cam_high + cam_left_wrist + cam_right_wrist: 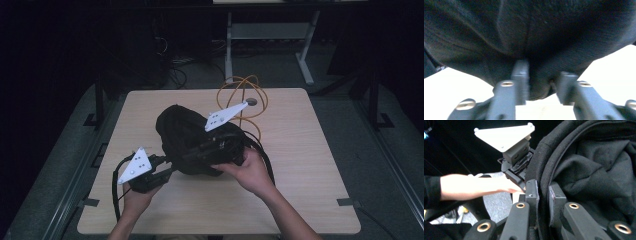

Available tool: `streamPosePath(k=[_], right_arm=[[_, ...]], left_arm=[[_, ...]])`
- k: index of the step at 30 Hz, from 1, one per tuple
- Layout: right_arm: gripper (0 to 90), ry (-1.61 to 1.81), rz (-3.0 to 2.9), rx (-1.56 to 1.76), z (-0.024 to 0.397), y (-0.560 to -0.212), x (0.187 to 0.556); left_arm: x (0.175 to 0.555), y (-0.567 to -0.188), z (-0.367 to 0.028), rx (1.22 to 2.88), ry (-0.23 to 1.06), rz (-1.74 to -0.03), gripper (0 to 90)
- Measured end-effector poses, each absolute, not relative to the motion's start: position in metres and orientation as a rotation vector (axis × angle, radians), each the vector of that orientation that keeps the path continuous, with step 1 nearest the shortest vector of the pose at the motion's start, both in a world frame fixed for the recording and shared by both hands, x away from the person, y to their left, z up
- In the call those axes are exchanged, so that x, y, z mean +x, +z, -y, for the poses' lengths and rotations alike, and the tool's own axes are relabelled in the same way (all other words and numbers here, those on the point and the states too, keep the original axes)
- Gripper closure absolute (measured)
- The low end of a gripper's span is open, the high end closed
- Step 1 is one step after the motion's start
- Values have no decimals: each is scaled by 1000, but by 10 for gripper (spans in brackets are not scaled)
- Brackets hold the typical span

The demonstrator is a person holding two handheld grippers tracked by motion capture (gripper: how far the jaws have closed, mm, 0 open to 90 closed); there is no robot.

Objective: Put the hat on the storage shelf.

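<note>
Black fabric, a bunched garment (187, 137), sits at the middle of the high frame on the pale surface (310, 165), and you have a tool on each side of it. Your left tool (167, 162), at lower left, meets the garment's near-left edge; its own view shows the jaws closed most of the way on a small hanging fold (537, 87). Your right tool (212, 145) reaches in from the right, and its own view shows the jaws pinched on a thick rolled hem (543, 182) that runs up between them. The garment lies between the two tools, so any spreading pull would run left to right across the frame. The right tool's view also shows loose dark folds right of the hem, which the high view leaves as one dark lump. An orange cable (245, 95) loops behind.
</note>
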State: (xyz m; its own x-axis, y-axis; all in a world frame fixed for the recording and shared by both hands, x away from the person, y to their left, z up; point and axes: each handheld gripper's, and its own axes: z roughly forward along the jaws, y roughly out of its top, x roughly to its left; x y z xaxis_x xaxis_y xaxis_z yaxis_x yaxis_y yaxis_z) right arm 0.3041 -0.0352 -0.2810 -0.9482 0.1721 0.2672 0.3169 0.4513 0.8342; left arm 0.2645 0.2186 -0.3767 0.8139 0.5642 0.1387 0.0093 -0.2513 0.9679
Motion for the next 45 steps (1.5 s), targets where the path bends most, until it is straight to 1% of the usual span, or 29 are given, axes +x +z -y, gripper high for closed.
streamPosePath(k=[2, 5, 11, 13, 20, 25, 28, 29, 31, 33, 34, 36, 39, 40, 41, 45], right_arm=[[805, -1538, 2532, -434, 37, -281, 306], [792, -1570, 2515, -453, 41, -280, 309], [751, -1625, 2472, -529, 55, -281, 315], [719, -1637, 2445, -568, 62, -283, 319], [707, -1651, 2408, -598, 69, -291, 323], [684, -1627, 2409, -589, 68, -297, 321], [674, -1634, 2418, -592, 70, -297, 320], [643, -1635, 2425, -591, 72, -297, 320], [629, -1637, 2429, -591, 73, -297, 319], [589, -1641, 2433, -596, 76, -296, 318], [530, -1640, 2432, -607, 79, -294, 317], [519, -1643, 2430, -614, 81, -294, 316], [463, -1665, 2416, -649, 96, -295, 314], [463, -1665, 2416, -649, 96, -295, 314], [434, -1669, 2434, -669, 105, -296, 311], [411, -1687, 2456, -706, 121, -300, 308]], left_arm=[[266, -371, -218, 1757, 563, -432, 844], [268, -363, -220, 1760, 568, -437, 864], [269, -348, -223, 1775, 594, -445, 869], [270, -340, -225, 1781, 611, -442, 870], [275, -311, -228, 1773, 662, -462, 872], [282, -295, -221, 1832, 689, -444, 872], [283, -293, -219, 1844, 691, -441, 872], [285, -292, -218, 1851, 690, -439, 872], [287, -291, -215, 1863, 689, -438, 872], [290, -291, -212, 1876, 685, -434, 872], [294, -291, -210, 1888, 681, -432, 872], [295, -291, -209, 1886, 674, -435, 873], [300, -289, -207, 1892, 668, -439, 873], [300, -289, -207, 1892, 668, -439, 873], [303, -288, -206, 1895, 669, -441, 873], [309, -285, -207, 1898, 662, -451, 873]])
